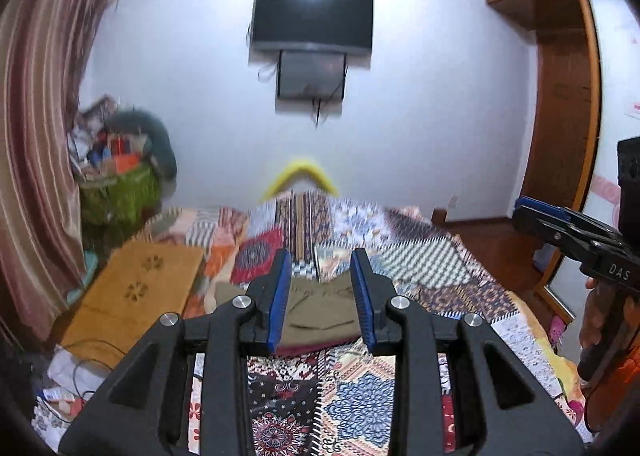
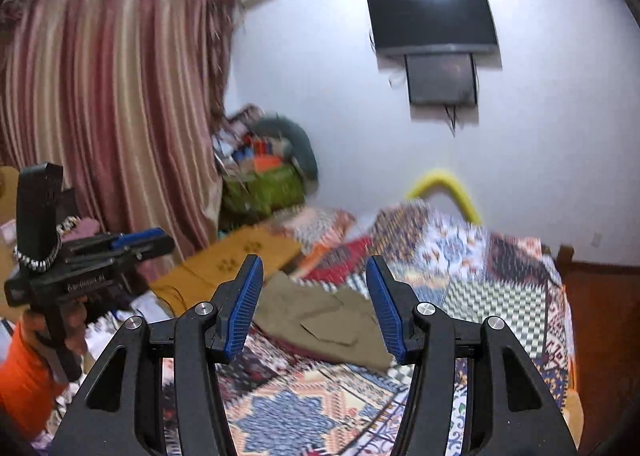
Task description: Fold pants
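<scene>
Olive-brown pants (image 1: 320,310) lie folded in a compact pile on the patchwork bedspread (image 1: 432,268), over a strip of maroon cloth. My left gripper (image 1: 321,298) is open and empty, held above the bed with the pants seen between its blue pads. My right gripper (image 2: 315,306) is open and empty too, raised above the pants (image 2: 324,326). Each gripper shows in the other's view: the right one at the right edge (image 1: 560,228), the left one at the left edge (image 2: 120,246).
A low wooden table (image 1: 136,288) sits left of the bed with cables and clutter beside it. A green basket (image 1: 120,192) of items stands in the corner by the striped curtain (image 1: 36,136). A TV (image 1: 312,20) hangs on the far wall. A wooden wardrobe (image 1: 564,104) is at right.
</scene>
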`<action>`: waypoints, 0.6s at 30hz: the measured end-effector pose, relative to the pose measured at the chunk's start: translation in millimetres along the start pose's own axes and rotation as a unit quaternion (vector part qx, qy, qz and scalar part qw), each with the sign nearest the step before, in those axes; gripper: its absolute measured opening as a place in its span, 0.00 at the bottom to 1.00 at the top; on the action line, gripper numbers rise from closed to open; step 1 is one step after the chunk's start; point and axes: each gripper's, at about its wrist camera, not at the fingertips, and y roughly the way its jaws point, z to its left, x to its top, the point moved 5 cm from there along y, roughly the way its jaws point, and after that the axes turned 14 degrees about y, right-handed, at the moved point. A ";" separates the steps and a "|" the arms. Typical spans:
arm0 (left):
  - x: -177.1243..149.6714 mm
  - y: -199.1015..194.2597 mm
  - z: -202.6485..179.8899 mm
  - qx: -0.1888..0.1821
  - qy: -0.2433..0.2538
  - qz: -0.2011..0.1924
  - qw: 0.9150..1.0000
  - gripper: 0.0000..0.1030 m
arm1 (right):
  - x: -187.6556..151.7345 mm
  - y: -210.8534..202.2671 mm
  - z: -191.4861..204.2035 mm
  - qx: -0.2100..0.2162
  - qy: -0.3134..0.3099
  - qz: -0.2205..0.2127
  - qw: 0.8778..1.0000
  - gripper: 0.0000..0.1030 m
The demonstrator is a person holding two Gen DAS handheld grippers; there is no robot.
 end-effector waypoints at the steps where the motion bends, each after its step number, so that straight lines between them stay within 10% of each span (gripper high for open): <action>1: 1.5 -7.5 -2.8 0.003 0.002 -0.007 1.000 0.35 | 1.6 -11.8 8.1 0.006 0.000 -0.012 1.000 0.48; 9: 9.2 -75.8 -31.5 0.012 0.005 -0.062 0.998 0.56 | -6.3 -56.7 39.3 0.017 -0.007 -0.062 0.998 0.48; 18: 5.3 -99.2 -46.0 0.032 0.010 -0.078 0.996 0.87 | -16.1 -71.9 42.1 -0.006 0.019 -0.081 0.997 0.79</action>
